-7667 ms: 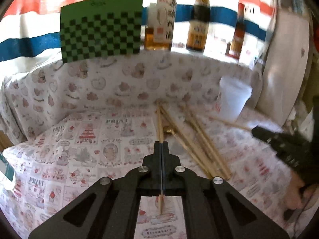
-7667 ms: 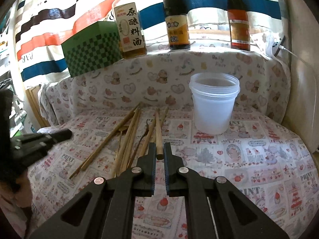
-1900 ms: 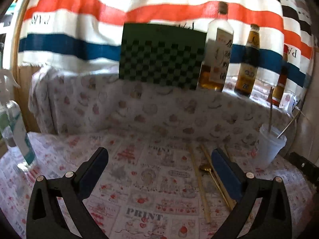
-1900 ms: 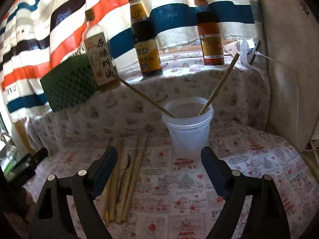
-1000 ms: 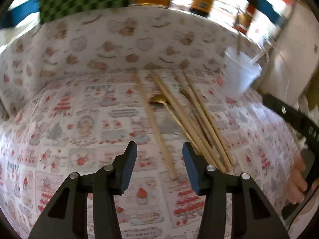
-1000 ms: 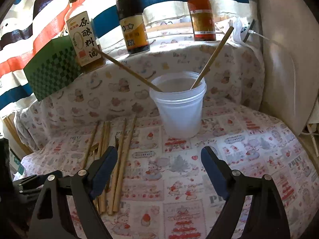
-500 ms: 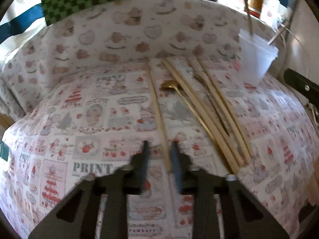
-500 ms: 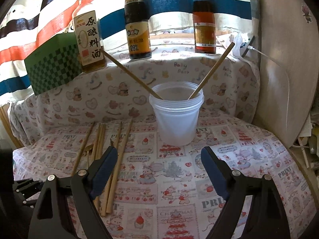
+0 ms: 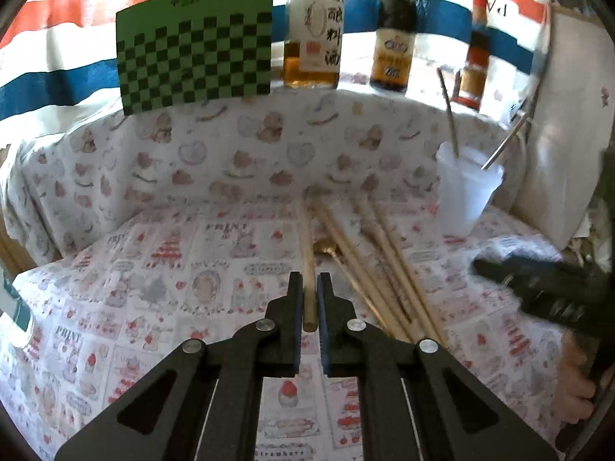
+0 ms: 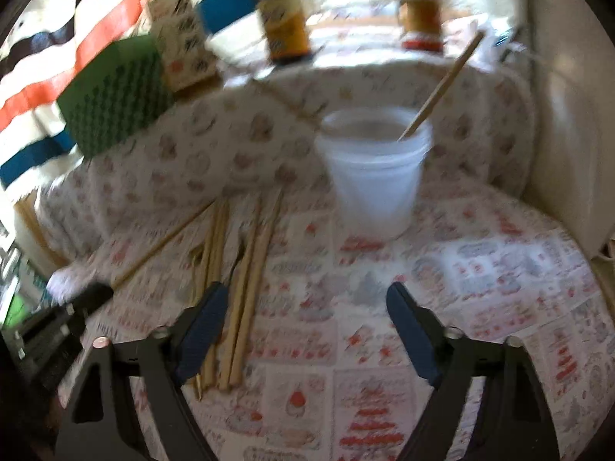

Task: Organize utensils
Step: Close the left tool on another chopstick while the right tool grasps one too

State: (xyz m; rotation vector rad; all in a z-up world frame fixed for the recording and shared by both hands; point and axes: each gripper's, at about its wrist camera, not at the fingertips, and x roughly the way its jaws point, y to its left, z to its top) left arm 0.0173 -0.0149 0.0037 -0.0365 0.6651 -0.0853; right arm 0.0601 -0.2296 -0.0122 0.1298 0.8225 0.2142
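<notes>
My left gripper (image 9: 306, 287) is shut on the near end of a wooden chopstick (image 9: 306, 246) that lies on the printed cloth. Several more chopsticks (image 9: 378, 261) and a gold spoon (image 9: 326, 247) lie just right of it. A white plastic cup (image 9: 463, 188) at the back right holds two chopsticks. In the right wrist view my right gripper (image 10: 303, 299) is open and empty above the cloth, with the loose chopsticks (image 10: 250, 276) by its left finger and the cup (image 10: 374, 176) ahead. The left gripper (image 10: 80, 299) shows at the left edge there.
A green checkered box (image 9: 194, 44) and three sauce bottles (image 9: 394, 30) stand on the ledge behind. A white board (image 9: 569, 146) leans at the right. The right gripper (image 9: 538, 284) and the hand holding it are at the right edge.
My left gripper has closed onto the leftmost chopstick. My right gripper has dipped down and forward toward the loose chopsticks, still open; its view is blurred by the motion.
</notes>
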